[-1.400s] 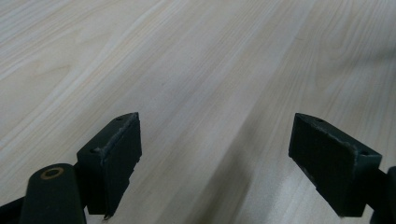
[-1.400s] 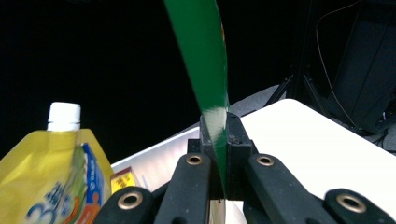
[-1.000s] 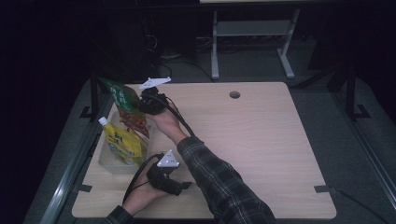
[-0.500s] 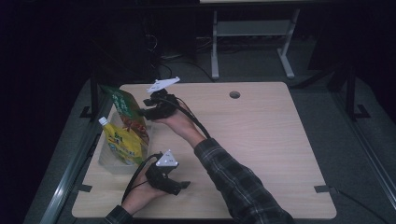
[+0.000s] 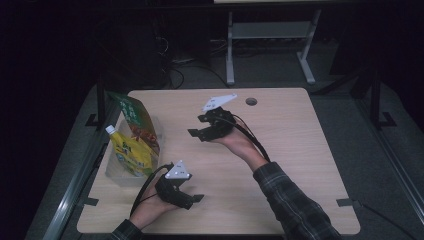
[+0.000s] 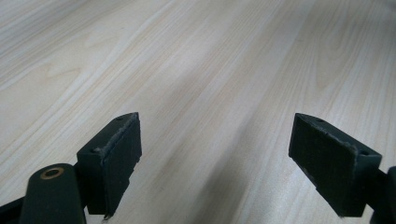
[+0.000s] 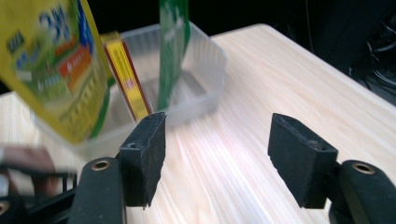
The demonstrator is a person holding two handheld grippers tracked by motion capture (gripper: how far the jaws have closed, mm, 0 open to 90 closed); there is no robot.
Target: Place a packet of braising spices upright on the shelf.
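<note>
Pale wood counter [image 5: 300,165] is sitting in a dark room; right tongs [image 7: 217,156], just opening, are showing a yellow box [image 7: 126,77] in the tub [image 7: 208,60], left tongs [image 6: 217,161] gaping empty.

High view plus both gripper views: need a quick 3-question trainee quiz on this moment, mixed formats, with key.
1. True or false: the right hand-held gripper holds the green pouch.
2. Multiple choice: where do the pouches stand? A) flat on the table B) in the clear bin C) between the left hand-held gripper's jaws
3. Fill in: the yellow pouch has a ____ cap.

Key
1. False. Its jaws stand open over bare wood, apart from the bin.
2. B. Both pouches stand upright in the bin at the table's left edge; the left hand-held gripper is open and empty.
3. White.
</note>
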